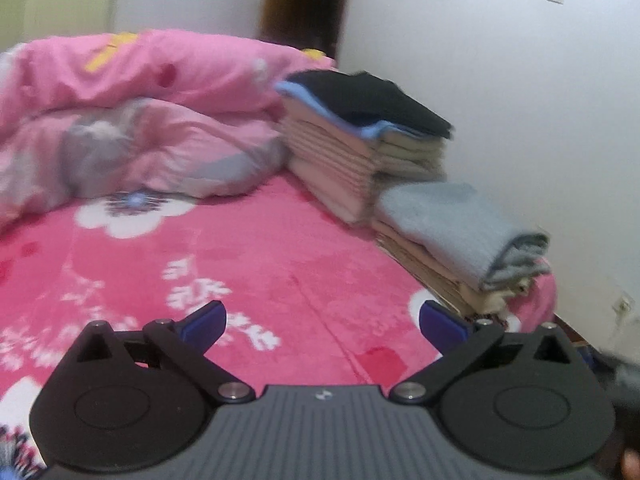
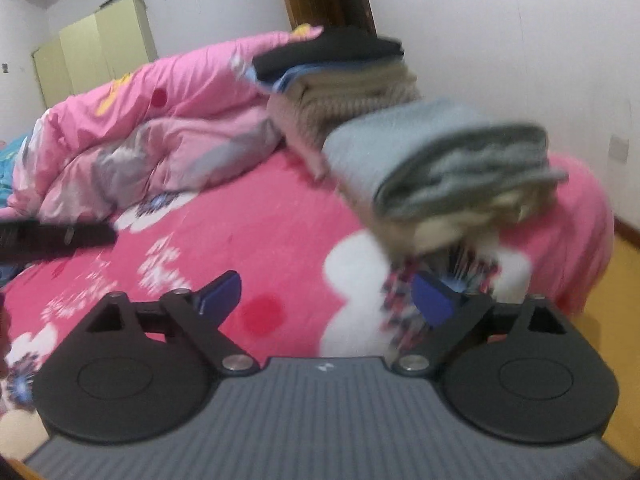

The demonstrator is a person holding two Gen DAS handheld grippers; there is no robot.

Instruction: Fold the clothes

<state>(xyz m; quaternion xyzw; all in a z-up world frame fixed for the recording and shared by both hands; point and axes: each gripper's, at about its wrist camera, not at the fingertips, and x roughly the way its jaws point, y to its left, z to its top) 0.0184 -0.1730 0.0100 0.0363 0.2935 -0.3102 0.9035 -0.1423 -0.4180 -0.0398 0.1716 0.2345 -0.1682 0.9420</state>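
Note:
A folded grey sweater [image 1: 460,224] [image 2: 432,152] lies on top of a low pile of beige clothes [image 1: 432,276] at the bed's right side. Behind it stands a taller stack of folded beige clothes [image 1: 348,160] topped by a blue piece and a black one [image 1: 372,100] [image 2: 328,54]. My left gripper [image 1: 322,322] hangs open over the pink flowered bedspread [image 1: 240,264], with nothing between its blue pads. My right gripper [image 2: 326,300] is open too, empty, just in front of the grey sweater's pile.
A crumpled pink duvet [image 1: 132,120] [image 2: 152,120] fills the back of the bed. White walls stand close on the right. A yellow-green wardrobe [image 2: 96,48] is at the far left. The left gripper's black edge [image 2: 56,236] shows at the left. Wooden floor [image 2: 624,280] lies right of the bed.

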